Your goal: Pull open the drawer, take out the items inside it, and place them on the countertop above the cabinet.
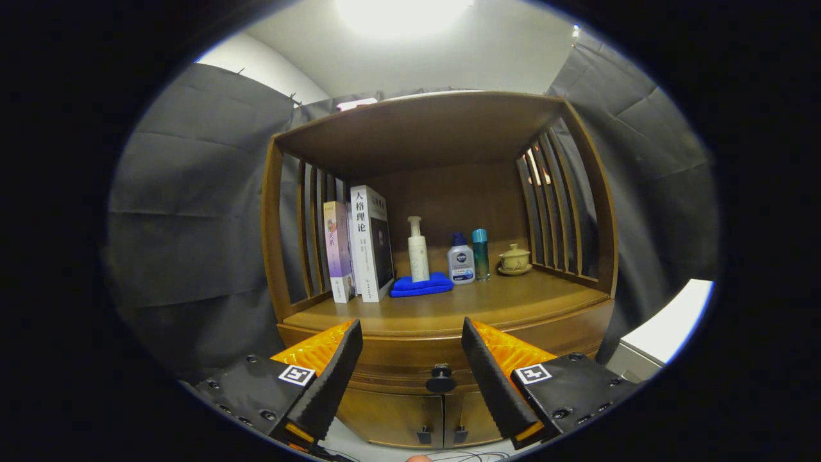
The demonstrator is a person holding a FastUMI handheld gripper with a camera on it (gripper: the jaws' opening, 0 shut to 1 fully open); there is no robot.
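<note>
Gripper point(410, 359) fingers were spread wide with nothing between them, lined up either side of the drawer knob point(440, 378), apparently squared for a pull; the drawer point(410, 362) was shut, so its contents couldn't be seen. Above it the countertop point(513, 301) had bare wood at the front for set-down, with books point(359, 247), a blue cloth point(421, 285), bottles point(460, 260) and a lidded cup point(514, 258) kept to the back. Dark cloth booth walls and a bright ceiling light surrounded the cabinet point(593, 192).

Gripper point(410, 359) level, facing forward, fingers point(333, 378) spread wide apart, holding nothing.
</note>
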